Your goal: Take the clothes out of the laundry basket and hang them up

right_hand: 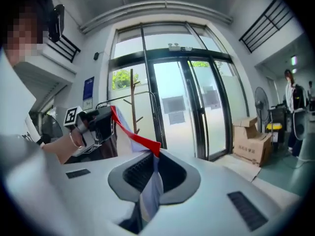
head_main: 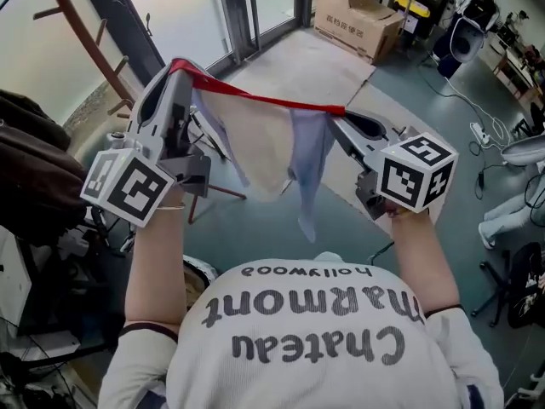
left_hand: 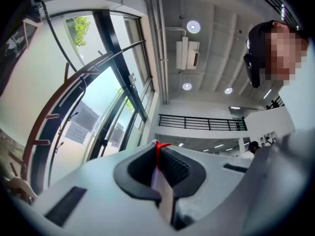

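Both forearms reach forward, spread apart. The left gripper (head_main: 174, 66) and the right gripper (head_main: 341, 116) each clamp the garment (head_main: 264, 139) by its red band, stretched taut between them. Only the left gripper view shows the ceiling lights (left_hand: 193, 26).

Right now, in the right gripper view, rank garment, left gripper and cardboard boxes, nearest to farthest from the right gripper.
1. Garment: clamped in its jaws.
2. Left gripper: left, holding the other end.
3. Cardboard boxes: far right, in the background.
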